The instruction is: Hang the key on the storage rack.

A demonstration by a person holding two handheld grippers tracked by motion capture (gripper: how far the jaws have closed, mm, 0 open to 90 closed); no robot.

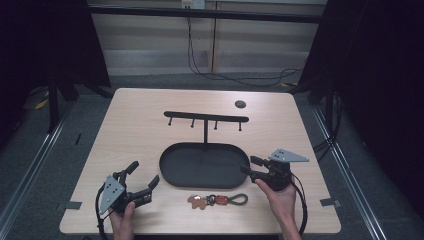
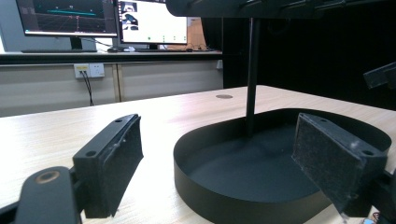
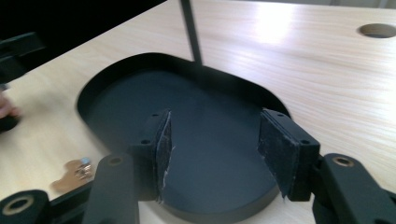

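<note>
Keychain lies flat on the worktop, just in front of the black oval tray, between the two claws. Left claw rests on the worktop left of the tray, jaws spread wide, nothing between them. Right claw hangs over the tray's right end, jaws partly apart, released, holding nothing.
</note>
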